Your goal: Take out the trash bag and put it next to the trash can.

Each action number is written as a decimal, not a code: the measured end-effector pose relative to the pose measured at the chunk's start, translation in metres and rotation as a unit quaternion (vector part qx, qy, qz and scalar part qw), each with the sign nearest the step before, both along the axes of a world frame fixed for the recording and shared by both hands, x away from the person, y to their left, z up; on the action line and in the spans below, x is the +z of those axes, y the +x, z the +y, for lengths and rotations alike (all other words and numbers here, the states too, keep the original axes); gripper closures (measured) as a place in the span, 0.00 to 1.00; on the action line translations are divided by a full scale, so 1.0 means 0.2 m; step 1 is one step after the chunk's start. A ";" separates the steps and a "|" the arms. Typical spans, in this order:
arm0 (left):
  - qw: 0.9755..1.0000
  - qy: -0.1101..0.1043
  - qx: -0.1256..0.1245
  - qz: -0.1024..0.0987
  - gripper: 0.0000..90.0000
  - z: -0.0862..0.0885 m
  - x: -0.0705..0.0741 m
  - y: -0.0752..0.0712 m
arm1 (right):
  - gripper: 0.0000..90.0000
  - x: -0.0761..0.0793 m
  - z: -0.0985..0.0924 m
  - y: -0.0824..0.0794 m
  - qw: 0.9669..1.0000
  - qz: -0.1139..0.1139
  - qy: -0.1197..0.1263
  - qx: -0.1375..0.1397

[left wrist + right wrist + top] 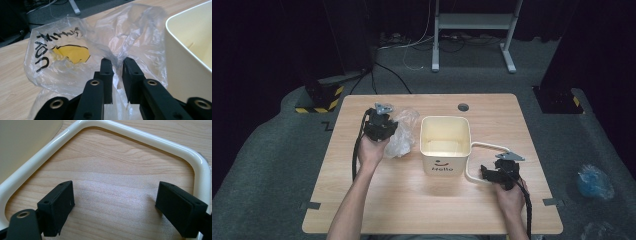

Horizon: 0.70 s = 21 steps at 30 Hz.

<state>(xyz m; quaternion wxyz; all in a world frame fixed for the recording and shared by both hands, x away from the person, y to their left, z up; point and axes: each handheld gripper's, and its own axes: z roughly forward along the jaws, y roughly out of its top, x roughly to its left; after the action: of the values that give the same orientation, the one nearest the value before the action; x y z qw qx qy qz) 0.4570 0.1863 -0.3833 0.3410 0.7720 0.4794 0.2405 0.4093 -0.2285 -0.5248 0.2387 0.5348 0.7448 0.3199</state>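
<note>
A crumpled clear plastic bag (402, 132) with black lettering and a yellow shape (72, 52) lies on the wooden table (412, 200), left of a cream bucket (444, 165) marked "Hello". In the high view my left gripper (384, 127) sits at the bag's left edge. In the left gripper view its jaws (117, 62) stand a narrow gap apart with a fold of the bag between them, the bucket wall (185, 75) just to the right. The bucket's white handle (492, 146) lies flat on the table. My right gripper (486, 173) is wide open inside that handle loop (140, 137), holding nothing.
A round cable hole (463, 107) is in the table behind the bucket. On the floor lie a blue plastic bag (594, 181) at the right, a yellow-and-black striped base (319, 97) at the back left, and a white desk frame (472, 30) behind.
</note>
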 end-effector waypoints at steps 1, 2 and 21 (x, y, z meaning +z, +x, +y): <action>1.000 -0.003 0.000 0.001 0.84 0.00 -0.01 0.00 | 0.17 0.00 0.00 0.00 1.000 0.000 0.000 0.000; 1.000 -0.004 0.001 0.002 0.83 0.00 -0.01 0.00 | 0.17 0.00 0.00 0.00 1.000 0.000 0.000 0.000; 0.999 -0.019 0.041 0.000 0.46 0.04 -0.01 -0.05 | 0.17 0.00 0.00 0.00 1.000 0.000 0.000 0.000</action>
<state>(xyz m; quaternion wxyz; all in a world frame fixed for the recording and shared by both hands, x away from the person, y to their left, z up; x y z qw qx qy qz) 0.4461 0.1947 -0.3851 0.3456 0.7451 0.5153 0.2446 0.4093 -0.2285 -0.5248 0.2387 0.5348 0.7448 0.3198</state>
